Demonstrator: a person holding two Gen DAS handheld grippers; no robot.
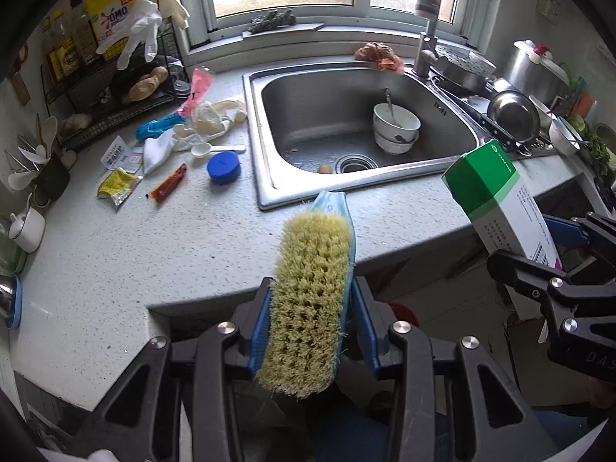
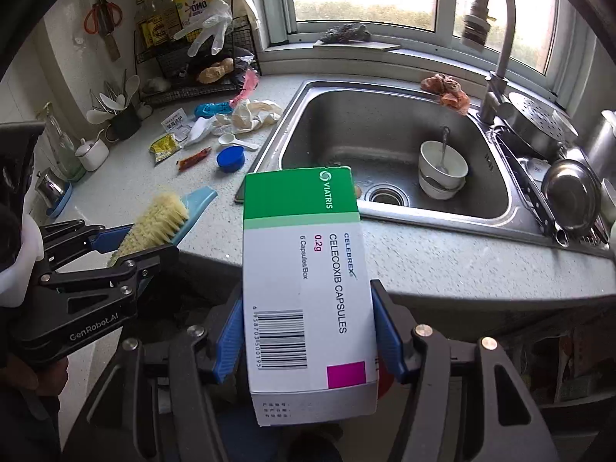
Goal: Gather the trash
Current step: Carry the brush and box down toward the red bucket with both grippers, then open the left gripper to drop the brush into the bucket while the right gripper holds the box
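The white-and-green cardboard medicine box (image 2: 304, 292) is clamped upright in the right claw (image 2: 308, 335), held in the air just off the front edge of the speckled grey counter (image 1: 115, 254), in front of the stainless steel sink (image 1: 265, 177). The left claw (image 1: 312, 331) grips a yellow-bristled scrub brush with a light blue back (image 1: 313, 296), also off the counter's front edge.

I judge the task barely begun: one box is in hand, and no bin shows. Left of the sink, loose litter remains: one yellow wrapper (image 1: 115, 186), one red sachet (image 1: 169, 184), one blue round cap (image 1: 223, 168), one white plastic scoop (image 1: 215, 149), one blue crumpled wrapper (image 1: 158, 126), one pink bag (image 1: 200, 88), one printed white packet (image 1: 117, 154), and a pile of pale gloves (image 1: 210, 117) I cannot count. Inside the sink stand two stacked white bowls (image 1: 395, 129).
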